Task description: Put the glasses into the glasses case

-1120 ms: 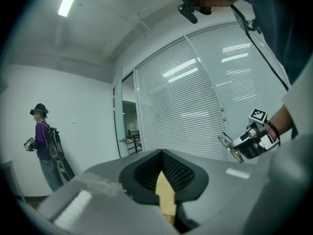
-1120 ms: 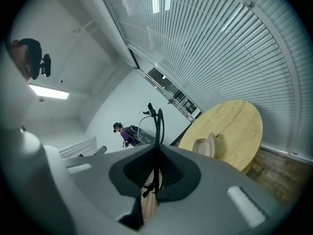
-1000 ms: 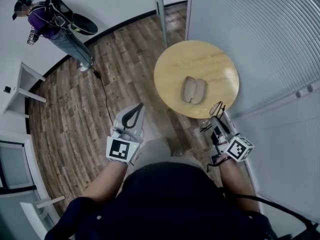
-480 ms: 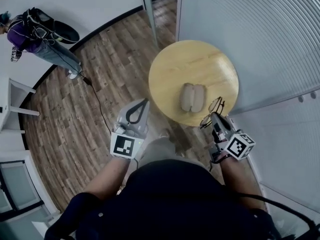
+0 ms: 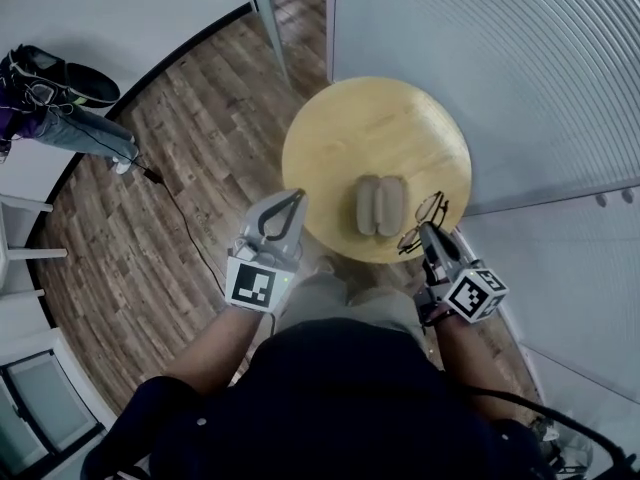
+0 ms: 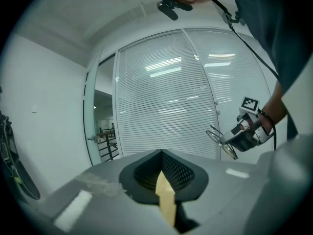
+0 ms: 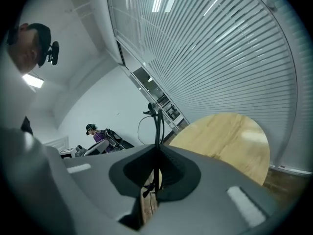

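A tan glasses case (image 5: 380, 205) lies open on the round wooden table (image 5: 375, 128), near its front edge. My right gripper (image 5: 427, 231) is shut on thin dark-framed glasses (image 5: 424, 216), holding them over the table's near right rim, just right of the case. In the right gripper view the glasses' frame (image 7: 157, 124) stands up from the closed jaws (image 7: 156, 148), with the table (image 7: 230, 131) beyond. My left gripper (image 5: 293, 200) hovers at the table's left front edge, shut and empty (image 6: 161, 153). The left gripper view shows the glasses (image 6: 216, 136) in the right gripper (image 6: 226, 142).
A glass wall with blinds (image 5: 520, 78) runs close behind and right of the table. A person (image 5: 45, 108) stands at the far left on the wood floor (image 5: 170, 168), with a cable (image 5: 185, 228) trailing from there. A door-frame post (image 5: 262, 8) stands behind.
Both grippers have moved forward to the table. The right one, carrying the glasses, now reaches over the rim beside the case; the left one has come up to the table's left front edge.
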A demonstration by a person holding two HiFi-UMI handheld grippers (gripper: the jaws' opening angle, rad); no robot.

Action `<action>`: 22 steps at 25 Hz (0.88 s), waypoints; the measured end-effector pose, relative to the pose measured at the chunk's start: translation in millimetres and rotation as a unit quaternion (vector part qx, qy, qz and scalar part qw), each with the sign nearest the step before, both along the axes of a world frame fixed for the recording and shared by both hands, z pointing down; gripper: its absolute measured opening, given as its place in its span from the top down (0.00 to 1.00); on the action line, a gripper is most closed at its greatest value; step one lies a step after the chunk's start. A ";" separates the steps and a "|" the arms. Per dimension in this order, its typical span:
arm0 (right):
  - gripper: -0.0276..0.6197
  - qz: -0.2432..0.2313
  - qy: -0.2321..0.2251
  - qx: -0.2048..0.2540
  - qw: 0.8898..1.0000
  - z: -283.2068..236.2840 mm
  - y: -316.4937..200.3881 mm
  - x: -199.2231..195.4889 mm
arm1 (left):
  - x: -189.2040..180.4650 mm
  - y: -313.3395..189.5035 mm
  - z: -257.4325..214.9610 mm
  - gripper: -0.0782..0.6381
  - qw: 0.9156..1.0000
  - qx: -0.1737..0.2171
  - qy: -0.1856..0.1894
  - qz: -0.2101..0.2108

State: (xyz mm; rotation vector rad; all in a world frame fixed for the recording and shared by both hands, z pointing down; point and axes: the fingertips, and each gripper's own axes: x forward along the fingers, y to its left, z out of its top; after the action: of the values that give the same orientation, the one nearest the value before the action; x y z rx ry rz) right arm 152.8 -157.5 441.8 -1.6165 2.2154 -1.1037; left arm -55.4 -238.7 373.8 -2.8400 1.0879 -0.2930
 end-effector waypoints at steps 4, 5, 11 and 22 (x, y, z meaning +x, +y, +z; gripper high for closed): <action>0.92 -0.004 0.008 -0.002 1.000 10.2 -9.3 1.5 | 14.3 -12.2 6.9 0.88 1.000 0.003 -0.007 0.015; 0.92 -0.008 0.004 -0.009 1.000 16.8 -13.1 3.2 | 17.0 -15.9 8.6 0.88 1.000 0.003 -0.008 0.015; 0.92 -0.034 -0.015 -0.044 0.998 31.8 -44.5 13.1 | 23.9 -47.8 14.2 0.88 0.999 -0.020 -0.025 -0.014; 0.92 -0.084 -0.027 -0.110 0.990 95.1 -75.0 -4.6 | 25.0 -70.8 56.8 0.88 0.997 -0.048 -0.033 -0.040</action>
State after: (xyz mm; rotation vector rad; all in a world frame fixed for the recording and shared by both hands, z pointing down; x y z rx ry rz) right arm 148.2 -232.5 536.8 -1.4772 2.2985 -1.4647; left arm -30.4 -309.5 430.6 -2.8508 1.2082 -0.4533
